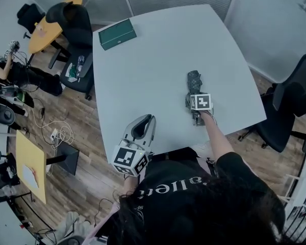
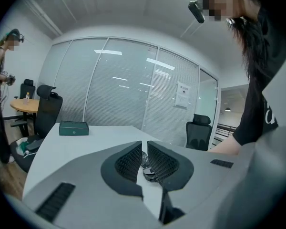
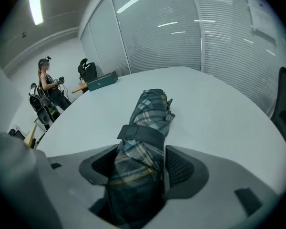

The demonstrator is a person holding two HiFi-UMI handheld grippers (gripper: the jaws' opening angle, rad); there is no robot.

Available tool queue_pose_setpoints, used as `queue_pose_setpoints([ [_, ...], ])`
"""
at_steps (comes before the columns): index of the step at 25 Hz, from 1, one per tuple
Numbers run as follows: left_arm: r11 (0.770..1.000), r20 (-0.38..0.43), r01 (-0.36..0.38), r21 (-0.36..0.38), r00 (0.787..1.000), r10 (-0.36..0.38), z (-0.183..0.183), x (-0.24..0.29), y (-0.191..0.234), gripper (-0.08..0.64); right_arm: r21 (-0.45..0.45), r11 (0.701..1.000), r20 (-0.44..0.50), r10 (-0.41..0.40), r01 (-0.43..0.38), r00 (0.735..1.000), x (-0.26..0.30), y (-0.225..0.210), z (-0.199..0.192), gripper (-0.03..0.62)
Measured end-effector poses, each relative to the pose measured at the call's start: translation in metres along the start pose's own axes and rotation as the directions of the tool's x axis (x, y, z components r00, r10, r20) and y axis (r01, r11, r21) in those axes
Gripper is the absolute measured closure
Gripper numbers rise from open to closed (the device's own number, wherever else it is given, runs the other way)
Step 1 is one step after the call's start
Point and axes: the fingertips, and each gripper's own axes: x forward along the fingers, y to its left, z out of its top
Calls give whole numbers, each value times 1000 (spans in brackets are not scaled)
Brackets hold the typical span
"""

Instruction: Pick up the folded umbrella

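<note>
The right tool [image 3: 142, 149] straddles the folded umbrella [image 3: 152, 106], its jaws spread wide and not yet clamped. The umbrella lies flat toward 4 o'clock on the counter [image 1: 158, 60] in the head view, its far end pointing to 12 o'clock and its strap [image 3: 140, 132] just ahead of the jaws. The left tool [image 1: 143, 122] hangs at 6 o'clock, jaws all but together on nothing. A sound grip likely means closing squarely across the bundled fabric, then lifting level so the far end neither droops nor slides out.

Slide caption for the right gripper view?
Open tongs straddle the folded plaid fabric umbrella lying on the white table.
</note>
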Motion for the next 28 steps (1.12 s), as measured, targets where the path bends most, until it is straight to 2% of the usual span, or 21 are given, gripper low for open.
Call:
queue_pose_setpoints([
  [3,1000,3,-12,0,1000,12,1,-6,3,509,-31,999,1,-17,17,1000,0,1,0,313],
  [5,1000,7,-18,-1,1000,18,1,-11,6,509,-16,1000,-7,-9,9,1000,-2,1,-1,324],
  [8,1000,9,-23,-2,1000,23,2,-18,11,509,63,998,-10,18,-17,1000,-5,1,-3,342],
  [12,1000,7,-22,-3,1000,22,1,-27,21,509,191,980,4,62,-62,998,-9,7,-5,357],
  [18,1000,10,0,-5,1000,0,1,-38,30,509,244,960,46,132,-139,990,-30,30,-2,367],
  [23,1000,9,30,-2,1000,-30,-1,-45,33,509,278,926,148,220,-254,964,-68,63,11,368],
  [28,998,17,58,4,998,-58,0,-52,41,509,251,901,261,287,-353,921,-121,103,29,368],
])
